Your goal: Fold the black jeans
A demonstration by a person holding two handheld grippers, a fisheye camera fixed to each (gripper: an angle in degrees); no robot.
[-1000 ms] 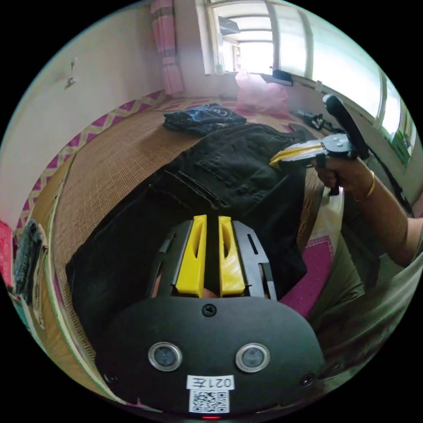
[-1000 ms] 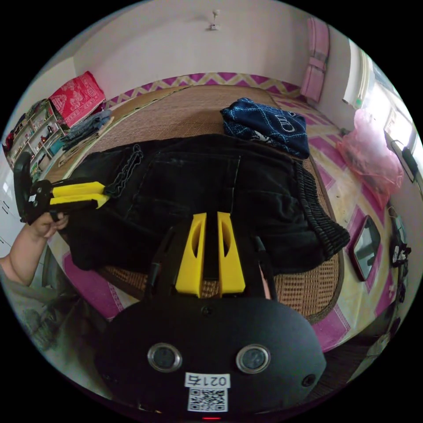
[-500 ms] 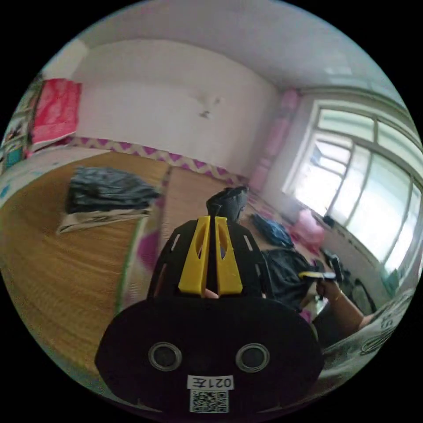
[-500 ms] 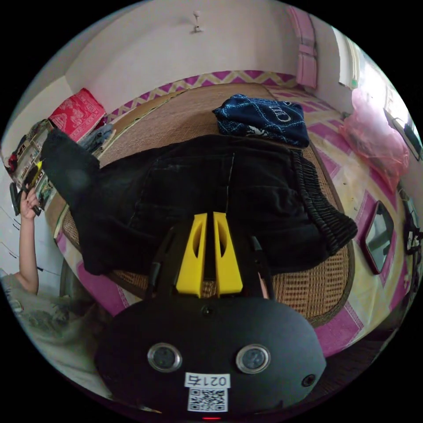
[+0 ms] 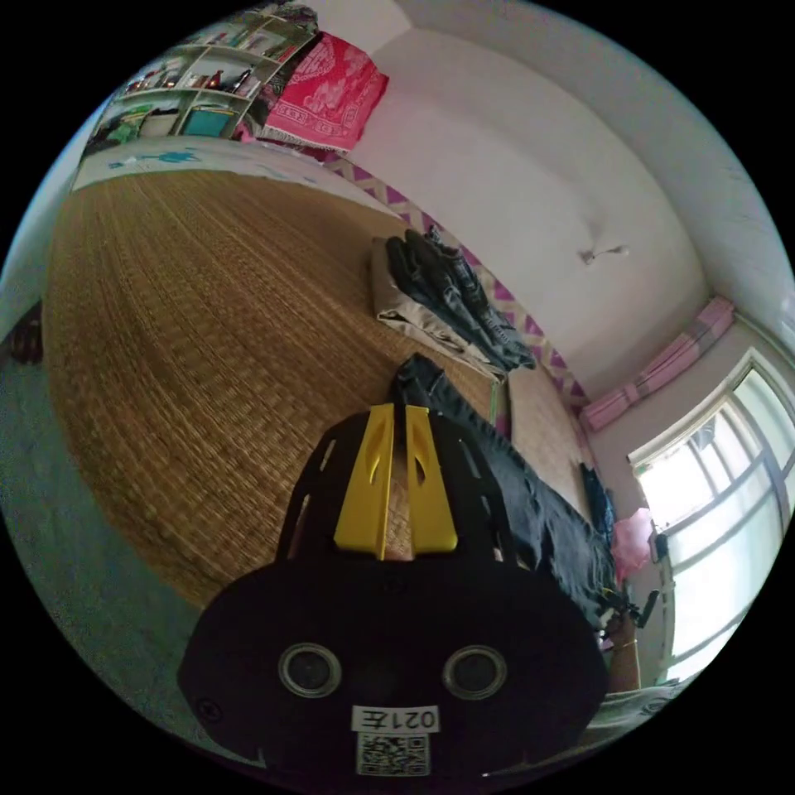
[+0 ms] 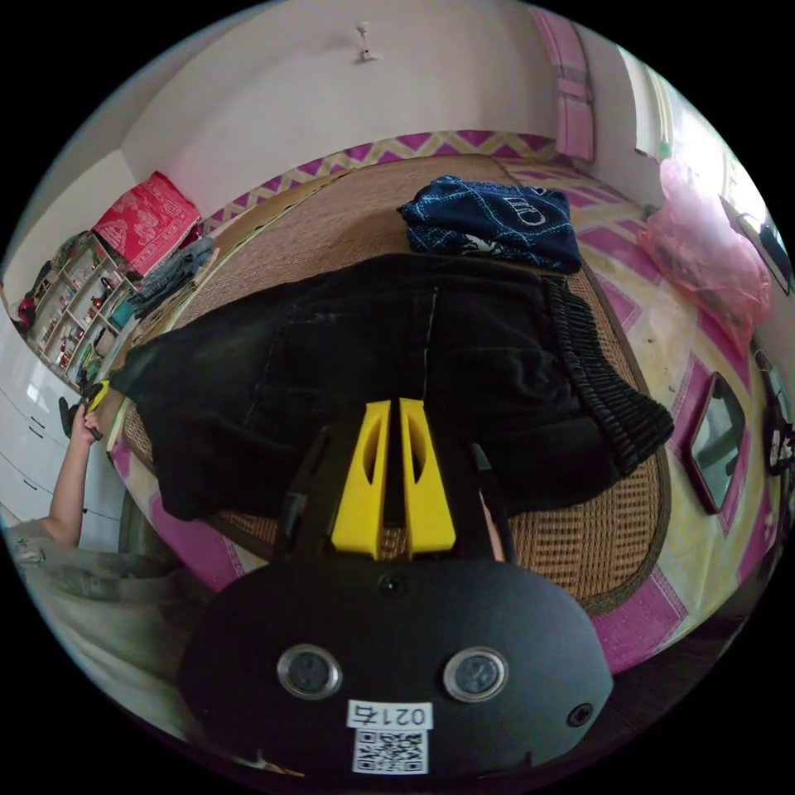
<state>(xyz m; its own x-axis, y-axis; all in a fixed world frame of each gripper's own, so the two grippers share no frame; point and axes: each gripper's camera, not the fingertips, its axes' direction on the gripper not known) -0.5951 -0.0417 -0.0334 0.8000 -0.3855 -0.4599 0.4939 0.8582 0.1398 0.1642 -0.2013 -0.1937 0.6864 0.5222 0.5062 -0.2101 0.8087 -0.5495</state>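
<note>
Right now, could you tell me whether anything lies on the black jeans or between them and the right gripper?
Nothing visible does. The right gripper is at the near edge of the black jeans, which lie spread on the woven mat. The folded blue garment sits just beyond their far edge, not on them. The left gripper holds the leg end out sideways.

Left gripper view: cam sits low and close over the woven mat, rolled hard, facing along the black jeans from the leg end twd the window at 4 o'clock; shelves at 11. Right gripper view: cam near the mat's edge, looking across the black jeans' seat, wall at 12, shelves at 9. Shared: jeans, mat, red cloth, folded pile. Each cam catches the other's hand: at 4 o'clock in left, at 9 in right.
</note>
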